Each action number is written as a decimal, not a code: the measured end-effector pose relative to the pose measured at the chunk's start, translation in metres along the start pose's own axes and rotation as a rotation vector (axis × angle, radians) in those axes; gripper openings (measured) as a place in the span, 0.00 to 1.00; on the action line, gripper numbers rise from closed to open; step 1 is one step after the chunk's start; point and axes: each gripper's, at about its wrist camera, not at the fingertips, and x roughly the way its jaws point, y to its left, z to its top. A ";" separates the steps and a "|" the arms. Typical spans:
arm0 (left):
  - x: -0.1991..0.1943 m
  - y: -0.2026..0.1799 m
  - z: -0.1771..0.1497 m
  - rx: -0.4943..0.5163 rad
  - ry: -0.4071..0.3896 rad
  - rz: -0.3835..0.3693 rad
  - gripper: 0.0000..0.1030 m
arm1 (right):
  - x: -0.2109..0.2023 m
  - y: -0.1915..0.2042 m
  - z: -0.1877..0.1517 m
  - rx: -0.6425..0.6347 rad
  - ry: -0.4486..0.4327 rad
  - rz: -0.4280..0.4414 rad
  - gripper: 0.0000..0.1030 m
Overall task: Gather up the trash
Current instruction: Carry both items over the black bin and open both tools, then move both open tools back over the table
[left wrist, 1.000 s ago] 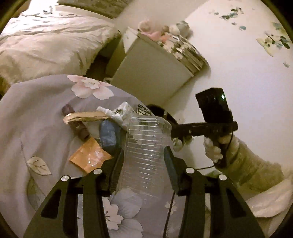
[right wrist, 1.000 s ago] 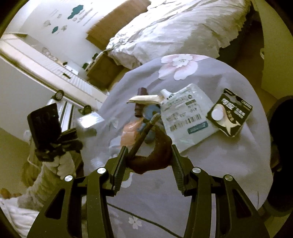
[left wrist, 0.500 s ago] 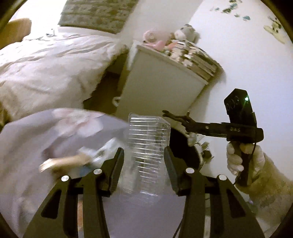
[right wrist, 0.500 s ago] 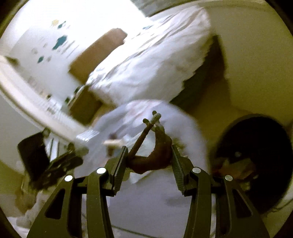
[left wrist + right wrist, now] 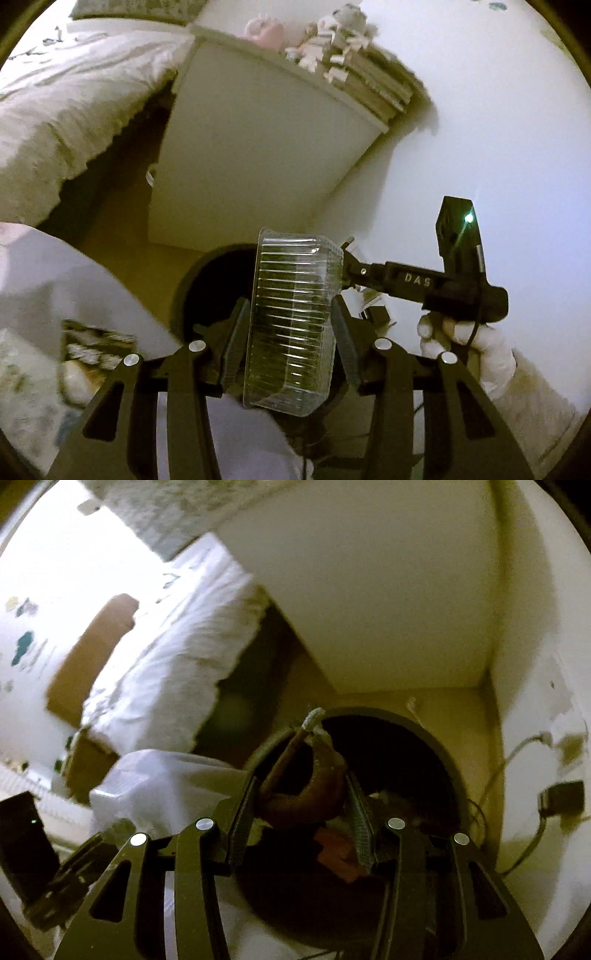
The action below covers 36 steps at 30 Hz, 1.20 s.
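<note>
**Both hands loaded, trash bin below**

The left gripper (image 5: 291,332) has its fingers closed on a clear, ribbed plastic food container (image 5: 291,317), clamped across its two long sides. The box stands up between the fingers with its rim end toward twelve o'clock, hanging over the round, dark-walled trash bin (image 5: 207,273) on the floor. Thin moulded plastic like this is likely very light and springy: it will probably flex and could crack or pop out under a hard squeeze, and its smooth walls look slippery. The ribbed side walls, where the fingers sit now, seem the stiffest place to hold it.

The right gripper (image 5: 301,805) has its fingers closed on a dark brown, curled banana peel (image 5: 306,794), with the stem (image 5: 295,742) pointing toward twelve o'clock. It is soft, limp and probably slick, so a pinch across the thick curved middle, as here, seems safest; the stem alone might tear. The peel hangs over the open mouth of the bin (image 5: 424,738), where reddish scraps (image 5: 336,853) already lie at five o'clock from it.

The desk, under a pale flowered cloth (image 5: 55,295), is at eight o'clock in the left view, with blurred wrappers (image 5: 96,343) on it. Both items look ready to drop.
</note>
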 end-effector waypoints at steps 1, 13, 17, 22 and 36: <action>0.008 -0.001 -0.001 -0.001 0.012 -0.001 0.44 | 0.003 -0.007 0.001 0.006 0.005 -0.004 0.46; 0.047 -0.010 -0.003 0.042 0.084 0.062 0.49 | 0.023 -0.033 -0.008 0.078 0.044 -0.022 0.57; 0.035 -0.017 -0.003 0.061 0.052 0.070 0.72 | 0.012 -0.028 -0.010 0.068 0.022 -0.031 0.68; 0.003 -0.017 -0.005 0.066 0.005 0.094 0.74 | -0.001 0.002 -0.016 0.010 0.004 -0.008 0.69; -0.172 0.093 -0.049 -0.131 -0.227 0.356 0.79 | 0.005 0.216 -0.062 -0.506 0.034 0.140 0.69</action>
